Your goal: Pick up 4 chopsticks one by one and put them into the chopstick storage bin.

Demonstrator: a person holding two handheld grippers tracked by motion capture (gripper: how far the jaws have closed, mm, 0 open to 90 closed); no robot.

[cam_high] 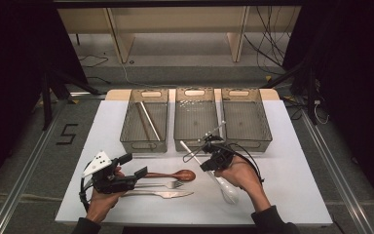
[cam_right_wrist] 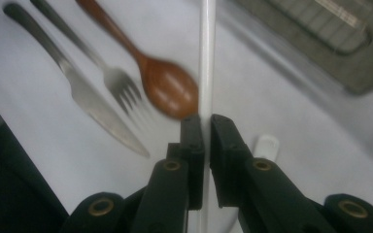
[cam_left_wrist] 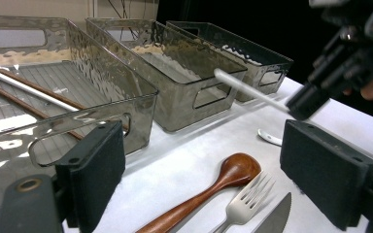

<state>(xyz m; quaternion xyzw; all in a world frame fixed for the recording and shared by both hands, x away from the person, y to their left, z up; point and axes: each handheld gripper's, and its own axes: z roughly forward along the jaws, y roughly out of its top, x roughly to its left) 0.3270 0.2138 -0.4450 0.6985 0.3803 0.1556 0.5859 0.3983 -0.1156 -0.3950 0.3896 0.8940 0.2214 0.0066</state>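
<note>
White table, three clear bins at the far edge. One white stick, slim, straight and smooth, is clamped between the jaws of the right gripper and held above the table near the wooden spoon. The left gripper is spread wide, nothing gripped, over spoon, fork and knife.

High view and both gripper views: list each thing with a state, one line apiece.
Right gripper: shut on white stick, lifted off the table.
White stick: clamped between the jaws, tip toward the middle bin.
Left gripper: open, over the cutlery.
Wooden spoon: flat on the table.
Fork: flat on the table.
Knife: flat on the table.
White spoon: on the table.
Left bin: holds two sticks.
Middle bin: empty.
Right bin: empty.
</note>
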